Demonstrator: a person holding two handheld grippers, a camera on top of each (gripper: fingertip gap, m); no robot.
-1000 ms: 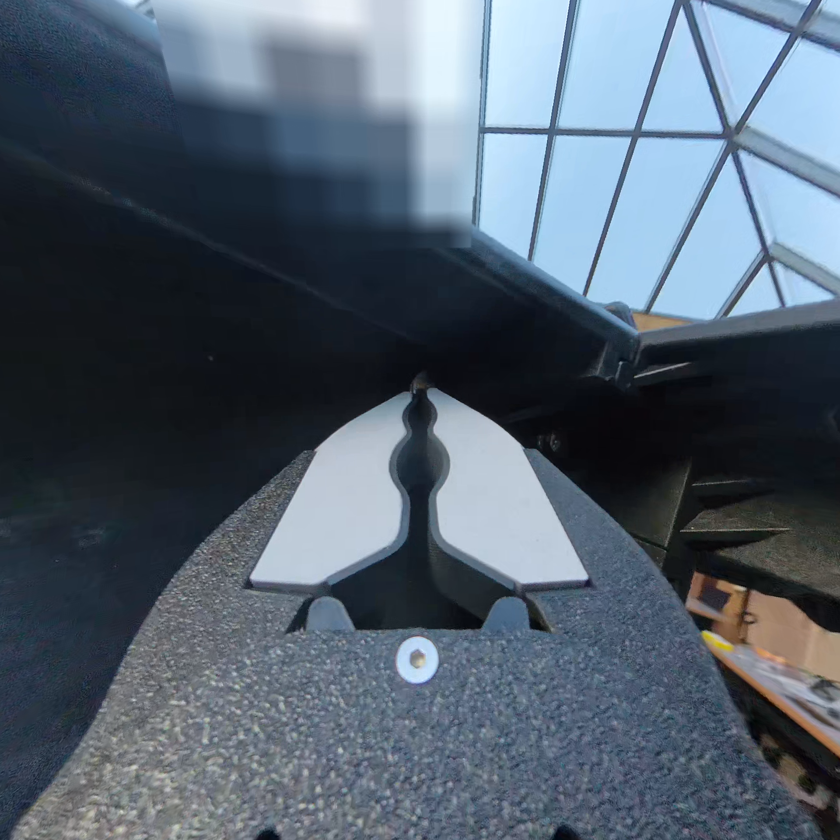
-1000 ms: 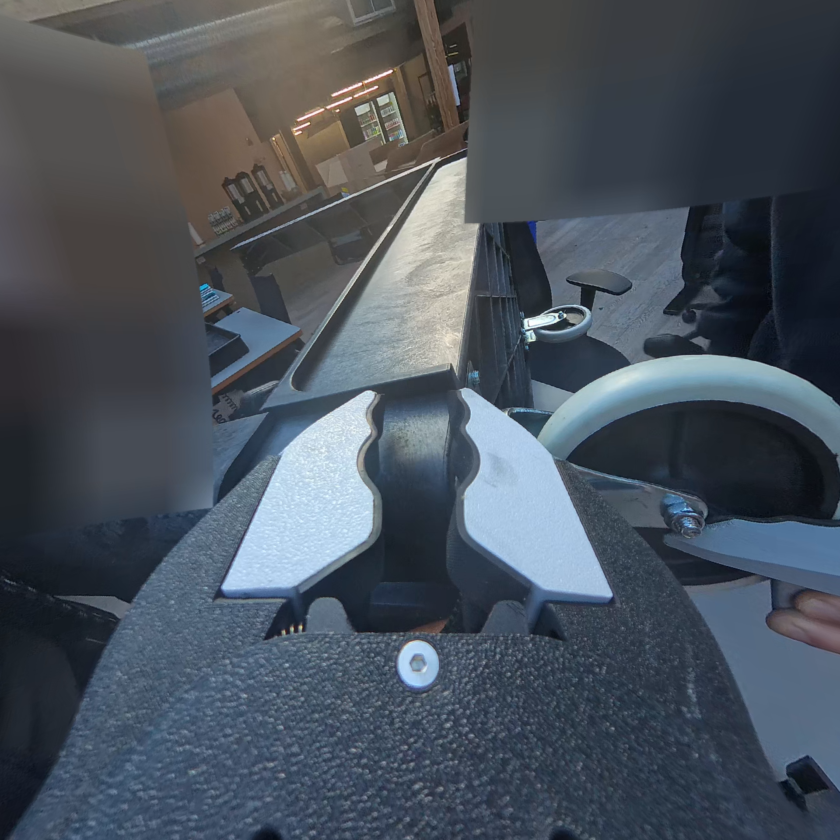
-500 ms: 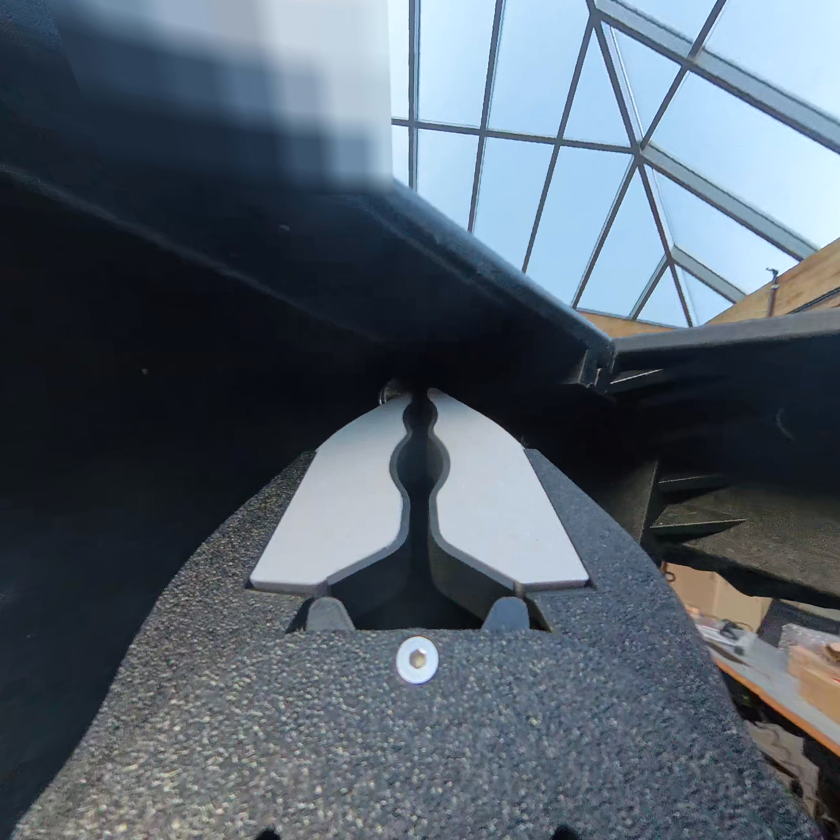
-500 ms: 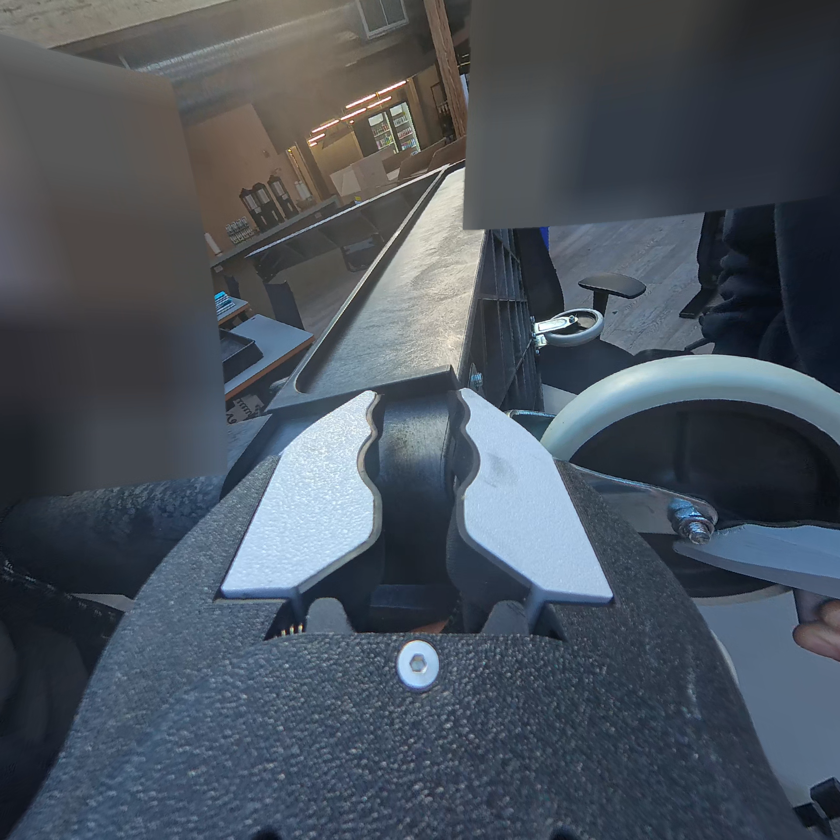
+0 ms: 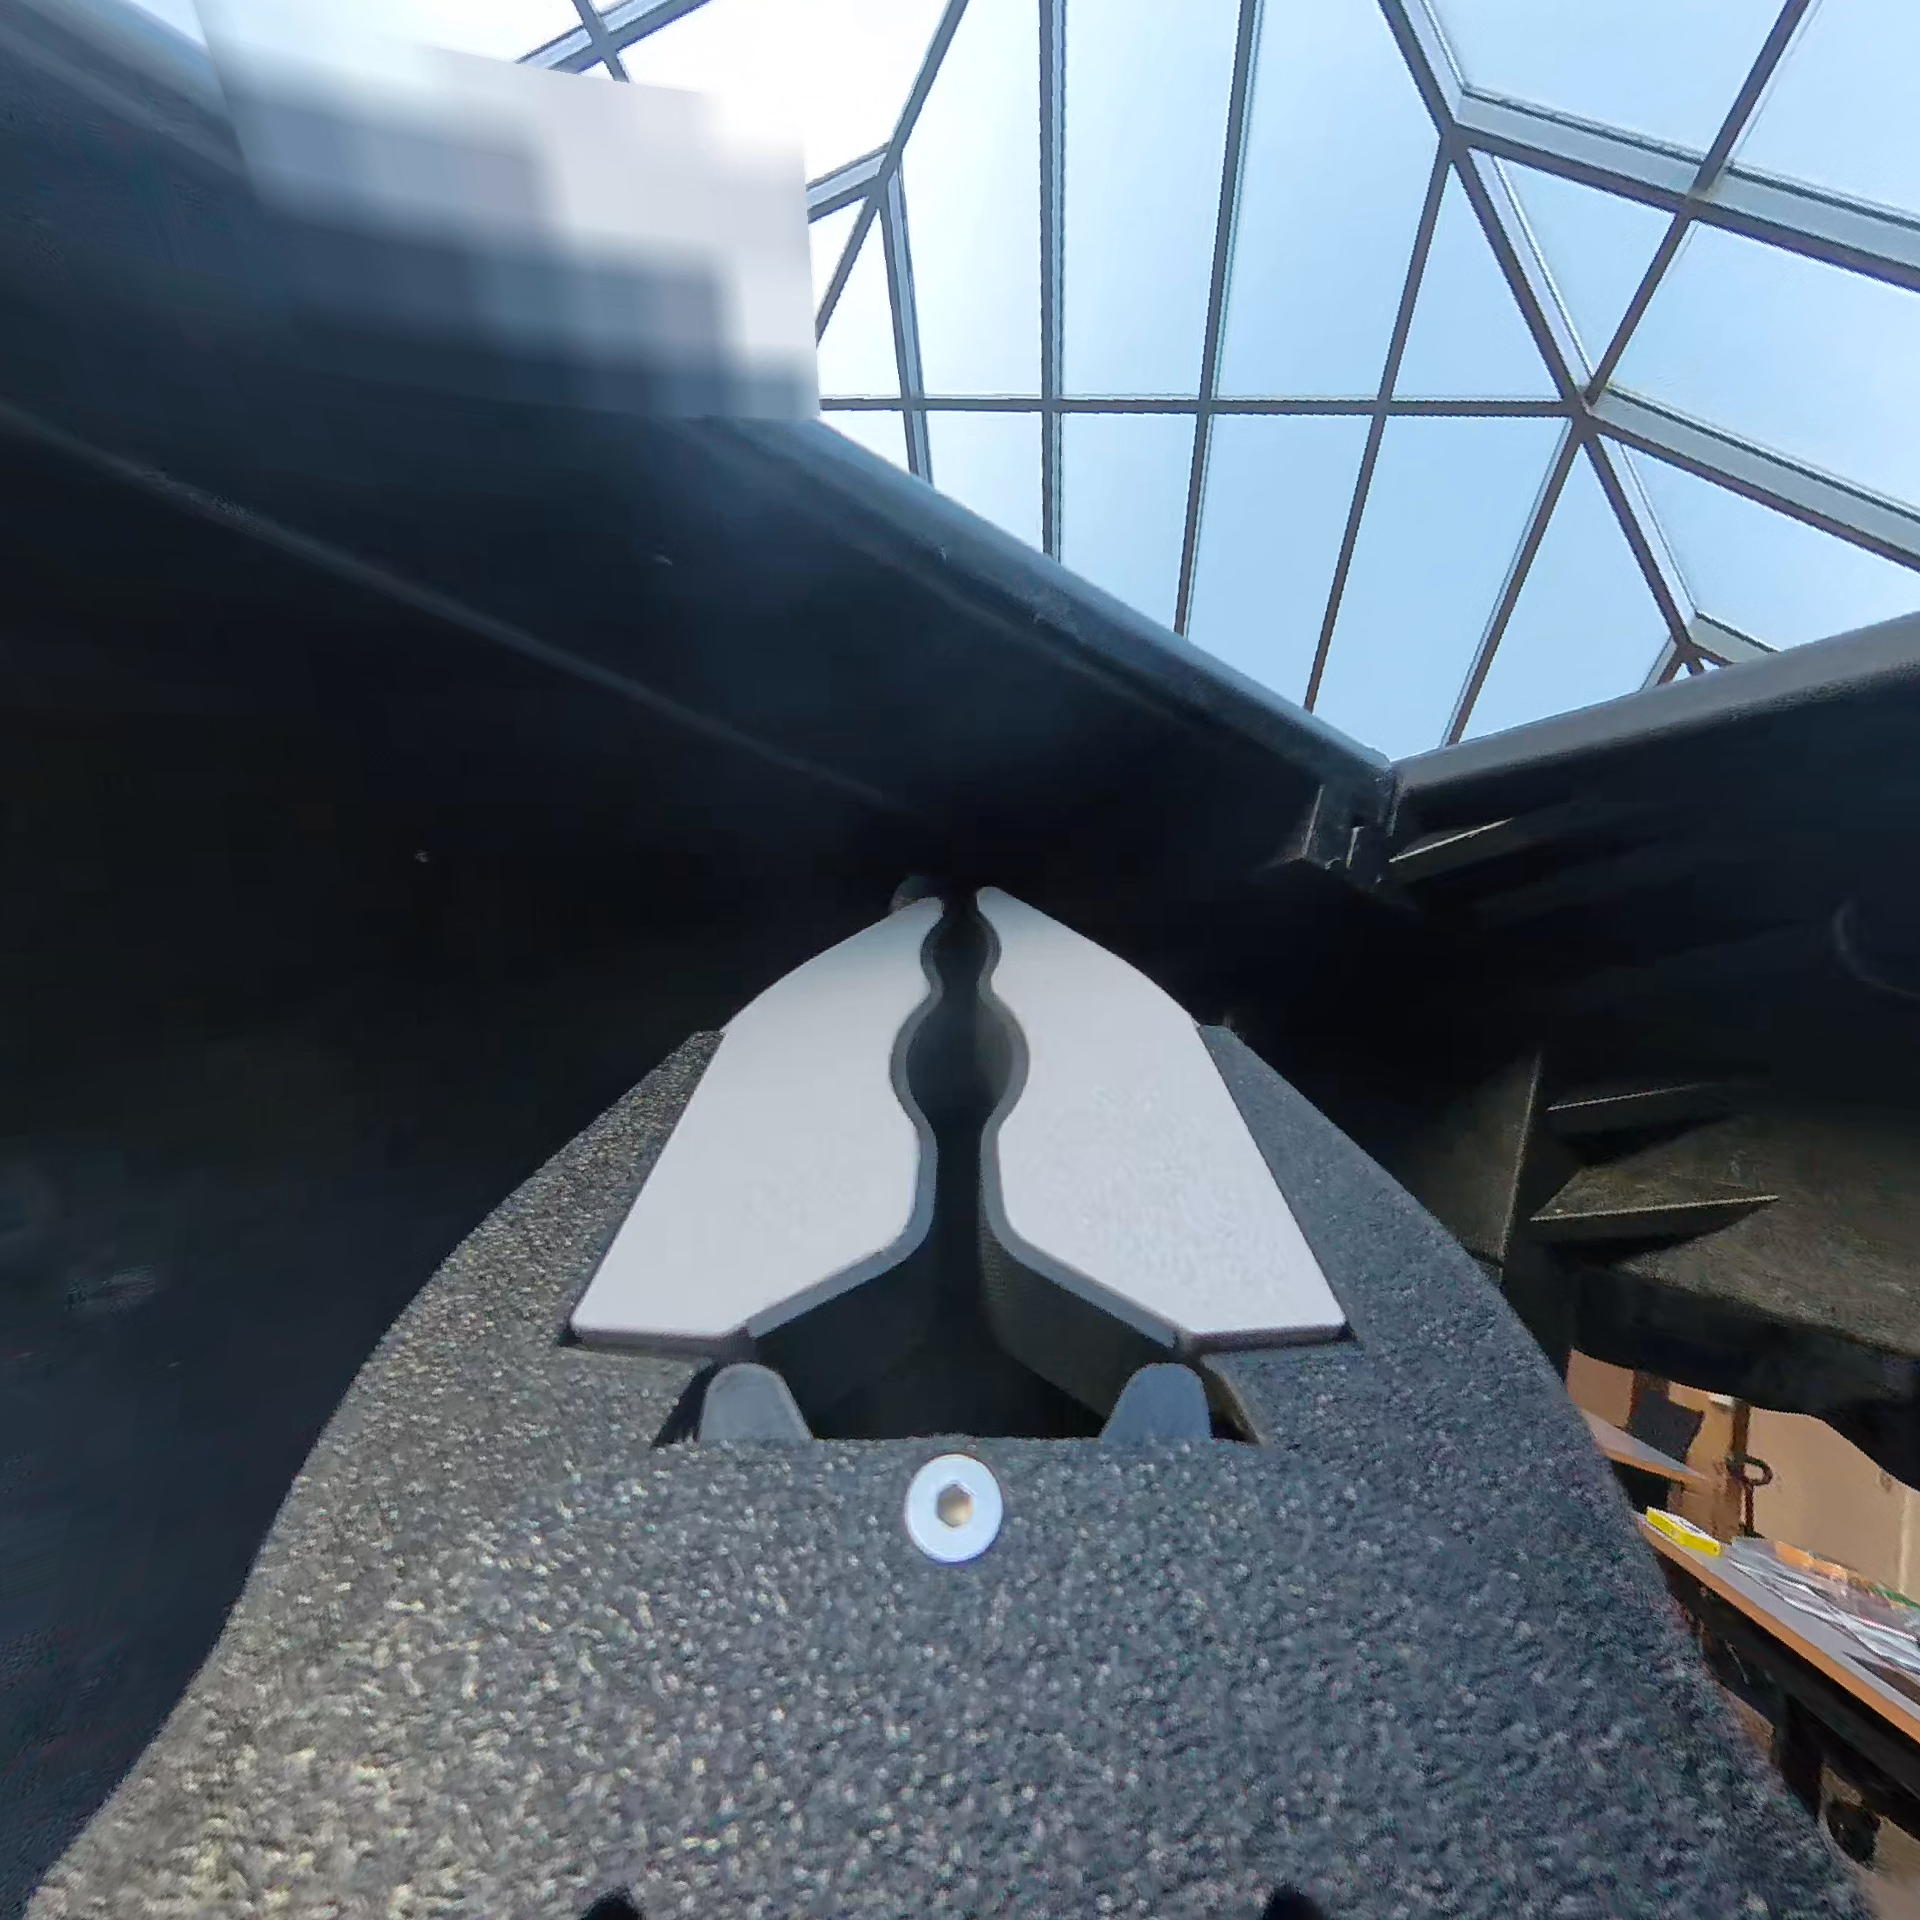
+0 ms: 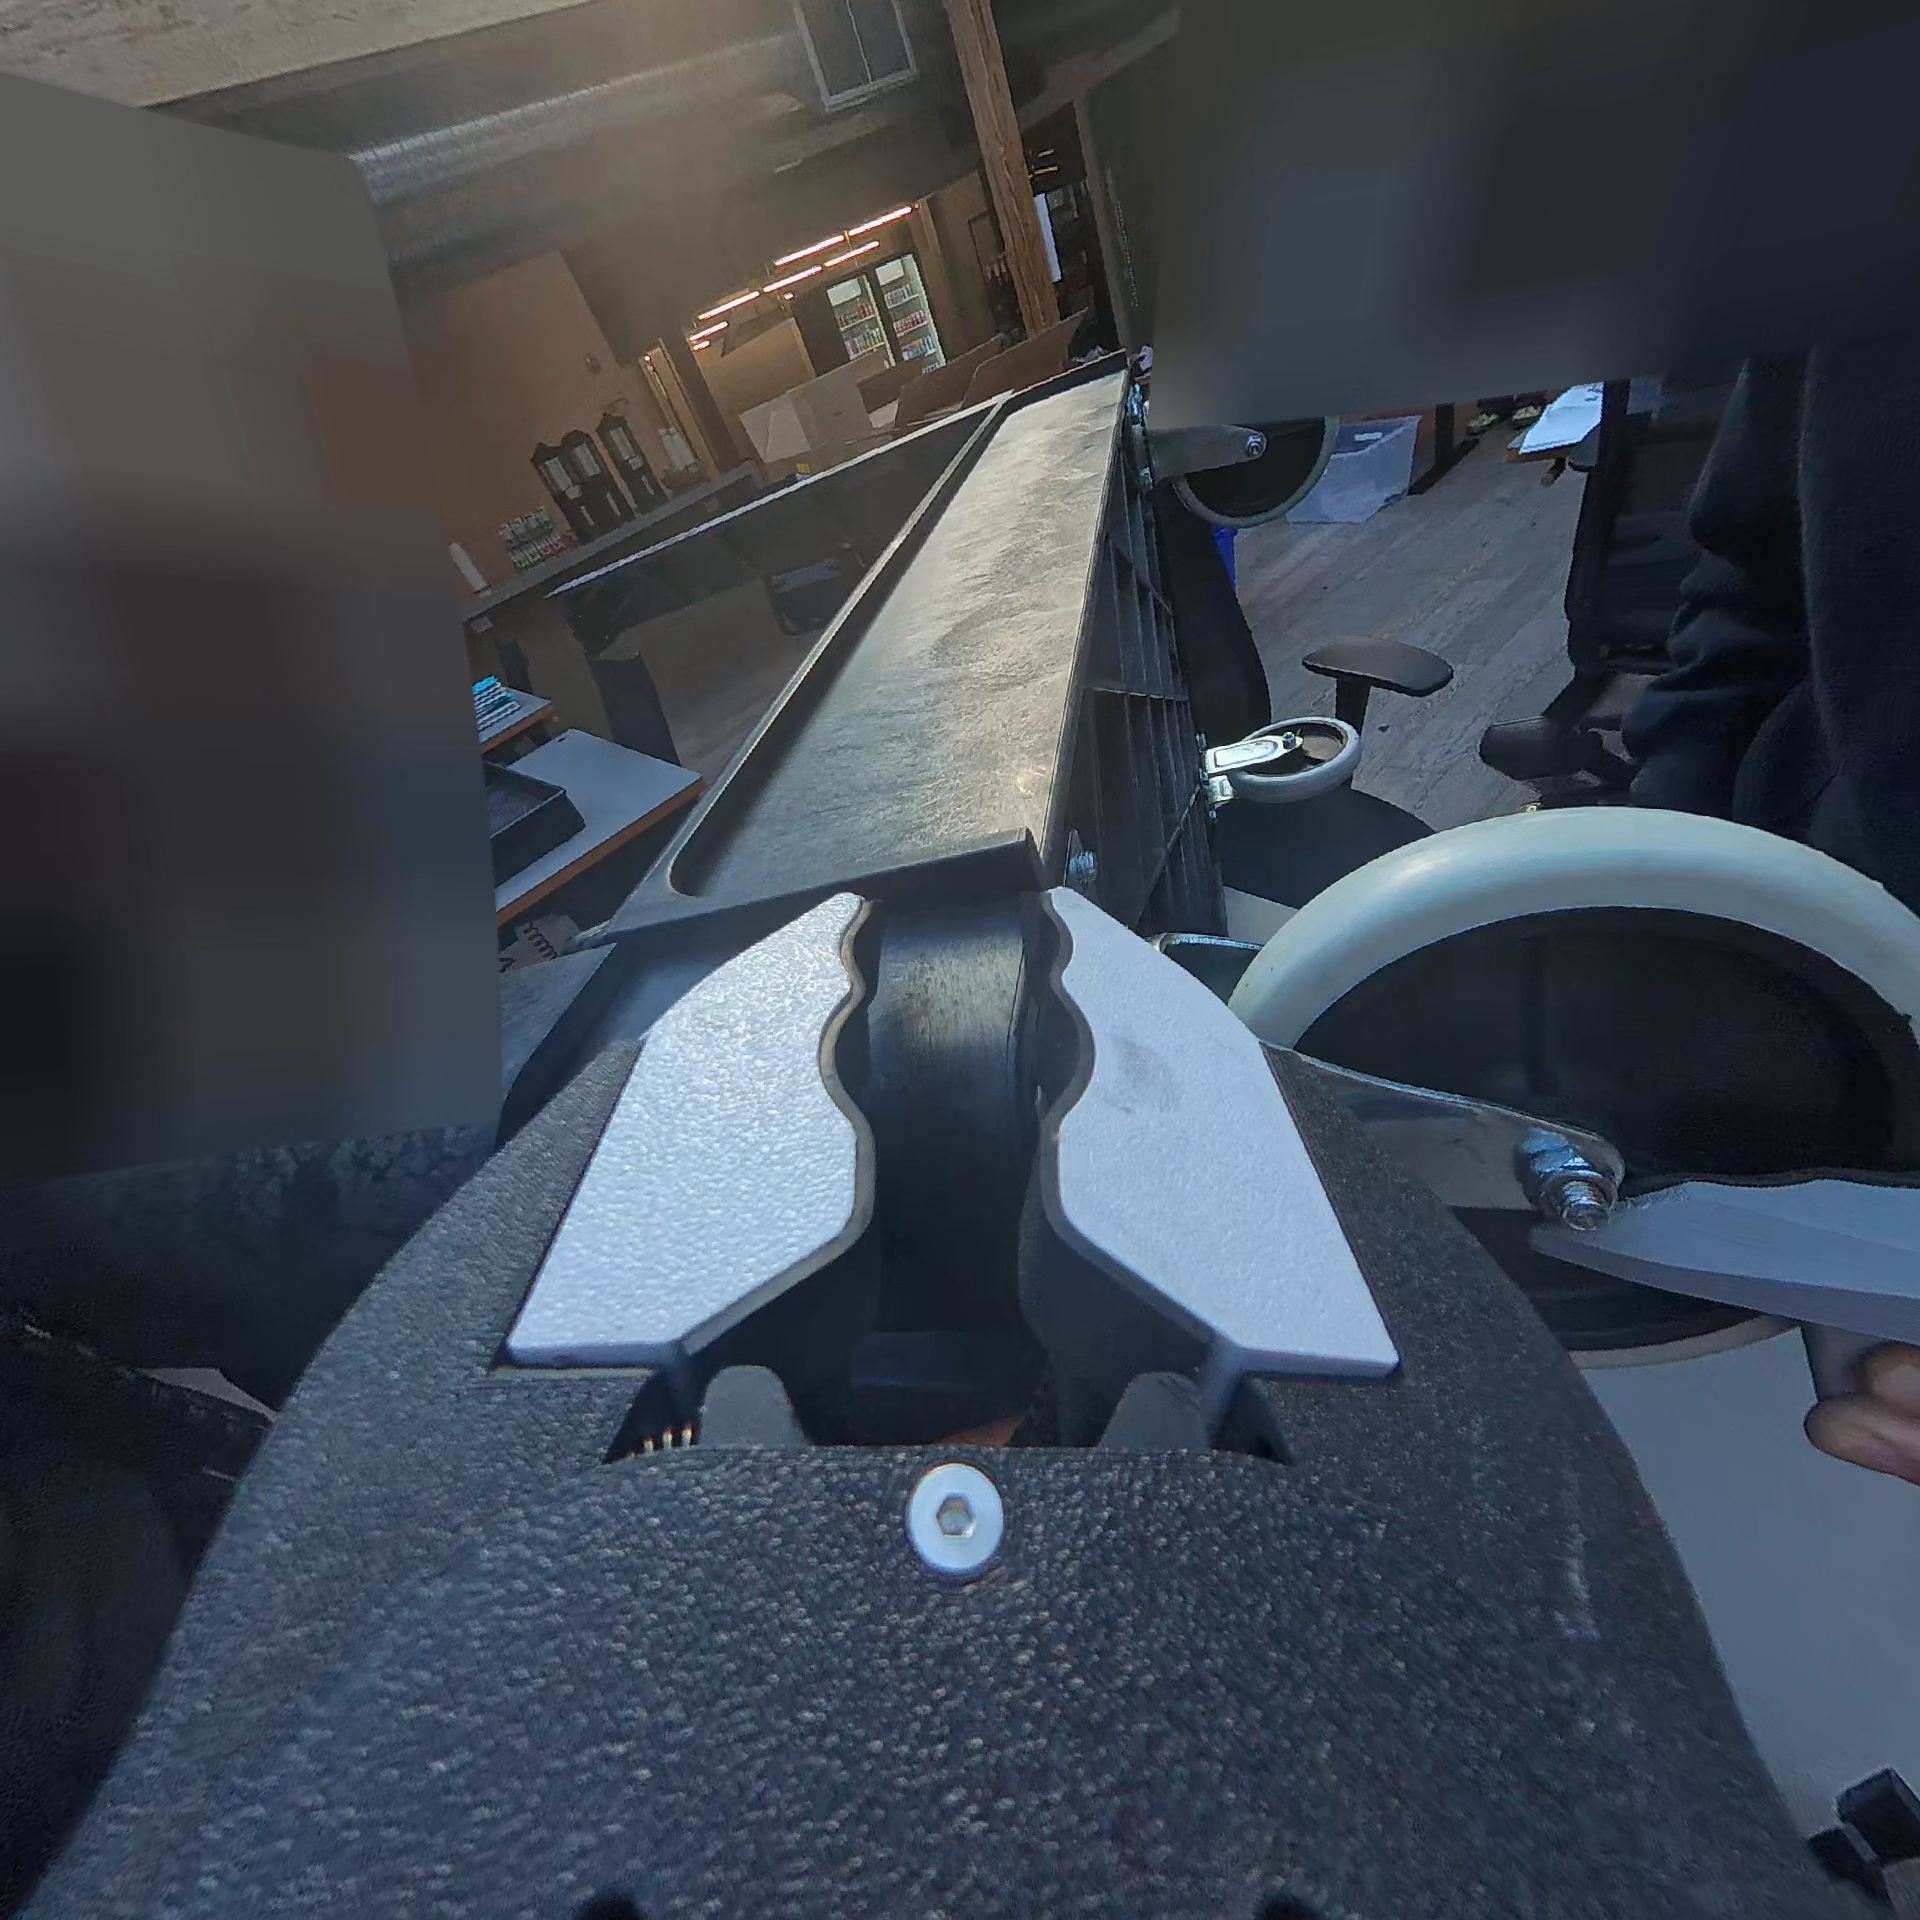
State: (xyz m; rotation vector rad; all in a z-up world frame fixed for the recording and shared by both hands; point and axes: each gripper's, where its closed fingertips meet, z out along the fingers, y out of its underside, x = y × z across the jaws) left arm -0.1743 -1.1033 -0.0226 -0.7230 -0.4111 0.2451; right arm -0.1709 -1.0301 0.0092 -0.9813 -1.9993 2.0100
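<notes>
In the right wrist view my right gripper (image 6: 951,914) is shut on a thick black post (image 6: 940,1091) of an overturned black plastic cart. The cart's long rimmed shelf (image 6: 935,665) runs away from the fingertips. A big caster wheel (image 6: 1558,862) with a pale tyre is close on the right. A hand (image 6: 1870,1429) holds a flat grey tool (image 6: 1766,1262) against the wheel's bolt (image 6: 1569,1174). In the left wrist view my left gripper (image 5: 961,906) is shut, its tips up against the dark underside of a black cart panel (image 5: 727,644). Whether it pinches anything is hidden.
Two more caster wheels (image 6: 1288,764) (image 6: 1257,478) stick out along the cart's ribbed side. An office chair armrest (image 6: 1377,670) and a person in dark clothes (image 6: 1787,675) are at the right. A glass skylight (image 5: 1299,312) is overhead. A cluttered table (image 5: 1787,1621) is at the lower right. About 9 cm separates my left fingertips from my right.
The left wrist view has swung, so more skylight shows above the black panel. The right view has shifted slightly along the shelf. Both grippers have kept their closure.
</notes>
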